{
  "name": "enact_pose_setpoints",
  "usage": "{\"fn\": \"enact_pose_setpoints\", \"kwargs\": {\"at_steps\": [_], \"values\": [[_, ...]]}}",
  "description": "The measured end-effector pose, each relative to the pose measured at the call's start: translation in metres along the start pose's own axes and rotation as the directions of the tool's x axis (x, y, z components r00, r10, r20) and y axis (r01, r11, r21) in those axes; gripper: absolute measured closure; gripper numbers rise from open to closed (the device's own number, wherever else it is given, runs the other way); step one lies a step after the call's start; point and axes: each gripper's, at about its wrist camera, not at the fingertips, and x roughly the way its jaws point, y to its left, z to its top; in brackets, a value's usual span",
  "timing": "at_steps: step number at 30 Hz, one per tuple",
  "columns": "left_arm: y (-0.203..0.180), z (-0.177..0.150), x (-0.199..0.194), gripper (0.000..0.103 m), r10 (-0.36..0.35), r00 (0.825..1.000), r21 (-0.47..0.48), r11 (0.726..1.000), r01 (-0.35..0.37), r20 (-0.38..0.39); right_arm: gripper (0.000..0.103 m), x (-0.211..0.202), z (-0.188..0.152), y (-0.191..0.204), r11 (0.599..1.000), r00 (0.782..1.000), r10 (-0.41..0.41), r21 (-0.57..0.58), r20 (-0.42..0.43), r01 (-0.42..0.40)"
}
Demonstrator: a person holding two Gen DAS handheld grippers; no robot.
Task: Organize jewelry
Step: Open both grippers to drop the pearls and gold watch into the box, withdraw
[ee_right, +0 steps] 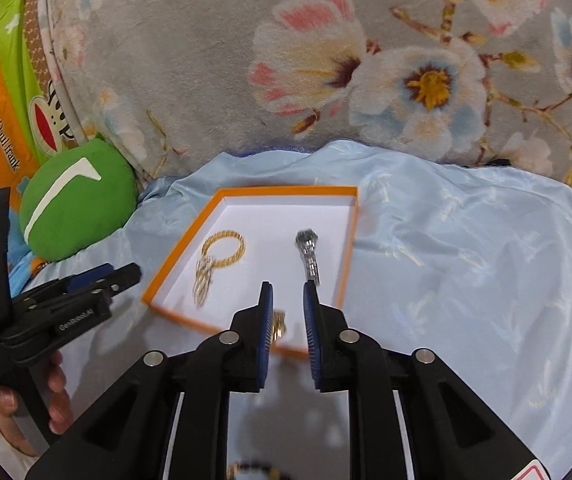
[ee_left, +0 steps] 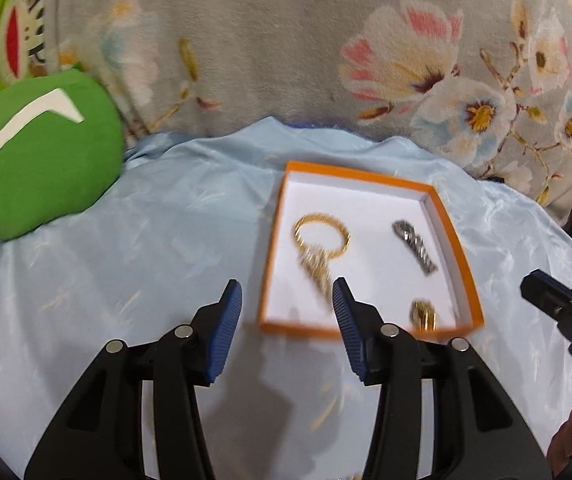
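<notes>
An orange box (ee_left: 357,176) (ee_right: 286,190) with a white floor lies on a light blue satin cloth (ee_left: 126,240). In it lie a gold bracelet with a tassel (ee_left: 313,262) (ee_right: 222,236), a silver chain piece (ee_left: 415,246) (ee_right: 309,256) and a small gold ring (ee_left: 423,314) (ee_right: 278,326). My left gripper (ee_left: 286,286) (ee_right: 126,274) hovers open over the box's near left corner with nothing between its pads. Above the near edge my right gripper (ee_right: 287,286) (ee_left: 533,284) stands slightly open, and the gold ring lies below its gap, untouched.
A green round cushion (ee_left: 42,160) (ee_right: 78,200) rests at the left. A grey floral blanket (ee_left: 286,40) rises behind the cloth. A hand (ee_right: 58,400) holds the left gripper's handle. A beaded bracelet (ee_right: 252,470) peeks in at the bottom edge of the right wrist view.
</notes>
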Motion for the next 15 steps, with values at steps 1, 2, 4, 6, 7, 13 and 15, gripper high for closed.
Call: {"fn": "enact_pose_setpoints", "kwargs": {"at_steps": [1,2,4,6,7,13,15], "values": [[0.003,-0.009,-0.008,0.057,-0.005,1.0,-0.008,1.0,0.005,-0.009,0.08,-0.011,-0.011,0.002,1.0,1.0,-0.011,-0.004,0.001,0.011],[0.006,-0.021,-0.018,0.057,-0.01,1.0,-0.015,1.0,0.01,-0.021,0.078,-0.02,-0.02,0.003,1.0,1.0,-0.022,-0.008,-0.002,0.022],[0.007,-0.042,-0.037,0.057,0.002,1.0,-0.009,1.0,-0.003,-0.028,0.077,-0.037,-0.044,0.006,1.0,0.999,-0.027,-0.005,-0.023,0.027],[0.005,-0.06,-0.053,0.057,0.015,0.999,0.005,1.0,-0.015,-0.028,0.076,-0.052,-0.066,0.008,1.0,0.998,-0.024,0.002,-0.049,0.024],[0.003,-0.07,-0.063,0.057,0.012,0.999,0.011,1.0,-0.012,-0.032,0.075,-0.058,-0.077,0.011,1.0,0.998,-0.026,0.004,-0.063,0.027],[-0.007,-0.109,-0.093,0.055,-0.03,0.997,-0.021,0.999,0.029,-0.074,0.072,-0.087,-0.127,0.016,0.999,0.992,-0.05,0.015,-0.118,0.052],[-0.01,-0.12,-0.097,0.055,-0.047,0.994,-0.037,0.998,0.043,-0.095,0.071,-0.094,-0.137,0.016,0.998,0.991,-0.048,0.029,-0.127,0.052]]}}
